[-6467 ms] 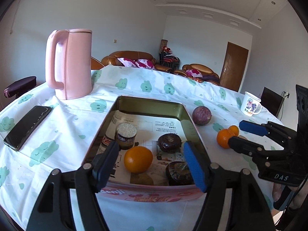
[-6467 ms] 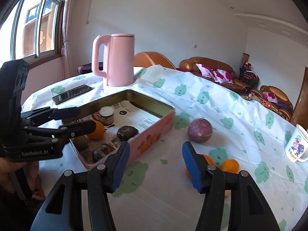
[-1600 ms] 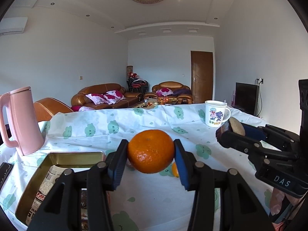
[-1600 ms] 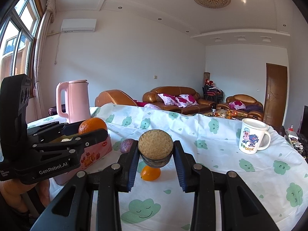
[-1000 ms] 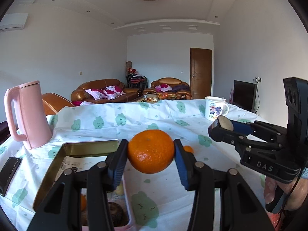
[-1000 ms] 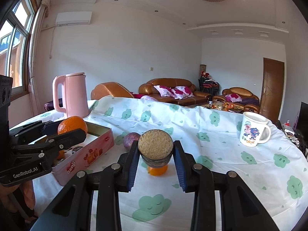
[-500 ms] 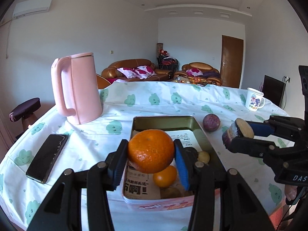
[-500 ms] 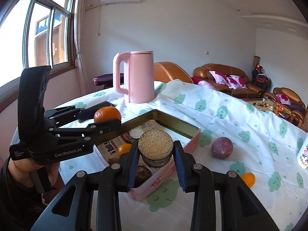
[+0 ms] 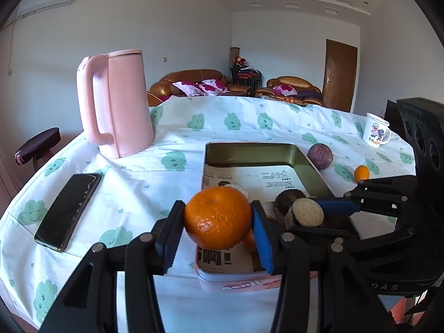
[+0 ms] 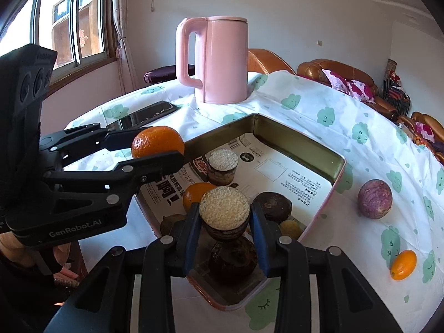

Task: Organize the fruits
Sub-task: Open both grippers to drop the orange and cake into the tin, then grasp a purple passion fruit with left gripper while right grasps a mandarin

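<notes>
My left gripper (image 9: 217, 229) is shut on a large orange (image 9: 217, 217) and holds it above the near left corner of the pink tin (image 9: 249, 149); it also shows in the right wrist view (image 10: 157, 142). My right gripper (image 10: 224, 226) is shut on a dark halved fruit with a pale grainy cut face (image 10: 224, 208), above the tin's near end (image 10: 337, 163). The tin holds another halved fruit (image 10: 222, 162), an orange (image 10: 195, 191) and dark round fruits (image 10: 273, 202). A purple fruit (image 10: 374, 198) and a small orange (image 10: 403, 260) lie on the cloth to the right.
A tall pink kettle (image 9: 116, 102) stands behind the tin on the left. A black phone (image 9: 69, 211) lies at the left. A white mug (image 9: 376, 133) stands far right. The table edge is near below both grippers.
Both grippers have come back from the right side of the table, each carrying its fruit, and have moved down closer over the tin's near end.
</notes>
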`<state>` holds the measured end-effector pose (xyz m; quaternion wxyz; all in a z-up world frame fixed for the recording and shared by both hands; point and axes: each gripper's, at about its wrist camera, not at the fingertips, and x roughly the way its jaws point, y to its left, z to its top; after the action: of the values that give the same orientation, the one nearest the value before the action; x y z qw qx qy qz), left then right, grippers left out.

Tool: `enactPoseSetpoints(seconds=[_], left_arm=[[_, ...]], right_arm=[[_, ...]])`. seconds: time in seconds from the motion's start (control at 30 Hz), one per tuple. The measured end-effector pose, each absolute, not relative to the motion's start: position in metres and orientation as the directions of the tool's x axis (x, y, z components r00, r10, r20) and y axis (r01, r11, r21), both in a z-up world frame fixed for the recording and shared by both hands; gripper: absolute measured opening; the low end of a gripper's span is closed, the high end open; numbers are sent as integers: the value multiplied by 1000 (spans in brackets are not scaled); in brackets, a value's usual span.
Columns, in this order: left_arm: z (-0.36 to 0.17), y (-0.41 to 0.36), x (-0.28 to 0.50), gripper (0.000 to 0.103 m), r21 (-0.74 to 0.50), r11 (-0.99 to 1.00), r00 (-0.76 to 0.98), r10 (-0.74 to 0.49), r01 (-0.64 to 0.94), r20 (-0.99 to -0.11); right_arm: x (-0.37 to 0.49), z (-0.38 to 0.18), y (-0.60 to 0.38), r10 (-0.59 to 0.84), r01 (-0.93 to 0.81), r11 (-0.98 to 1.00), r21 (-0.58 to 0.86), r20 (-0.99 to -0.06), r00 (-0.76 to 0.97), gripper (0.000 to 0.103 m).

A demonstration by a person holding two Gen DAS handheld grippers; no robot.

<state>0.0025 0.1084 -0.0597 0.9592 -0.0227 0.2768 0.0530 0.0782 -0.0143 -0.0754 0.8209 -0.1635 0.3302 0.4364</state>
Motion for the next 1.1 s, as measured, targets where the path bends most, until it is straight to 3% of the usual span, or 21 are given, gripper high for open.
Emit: enactPoseSetpoints(seconds=[0.07, 0.17, 0.27, 0.43, 0.6, 0.73, 1.1], left_arm=[[-61, 108, 3, 55, -11, 993, 839, 92, -115, -536], [-59, 105, 1, 63, -4, 993, 844, 95, -114, -527], [-52, 101, 0, 75, 2, 994, 856, 98, -113, -508], [-42, 92, -1, 80, -7, 995, 870, 86, -102, -486], [-34, 66, 7, 91, 1, 998, 883, 52, -58, -467], [-31, 39, 18, 92, 18, 1000, 886, 12, -5, -464], [-28, -9, 56, 92, 8, 998, 871, -44, 55, -489]], right_arm=[[77, -75, -14, 624, -838, 544, 40, -687, 372, 38], [74, -69, -19, 628, -834, 551, 28, -673, 392, 54], [73, -60, -39, 642, -826, 562, 33, -647, 411, 55], [87, -46, -92, 617, -765, 644, 26, -608, 499, 57], [121, -45, -152, 453, -600, 799, -34, -623, 638, 59], [141, -48, -179, 376, -526, 849, -50, -641, 669, 59], [170, -75, -186, 353, -515, 857, -7, -721, 597, 59]])
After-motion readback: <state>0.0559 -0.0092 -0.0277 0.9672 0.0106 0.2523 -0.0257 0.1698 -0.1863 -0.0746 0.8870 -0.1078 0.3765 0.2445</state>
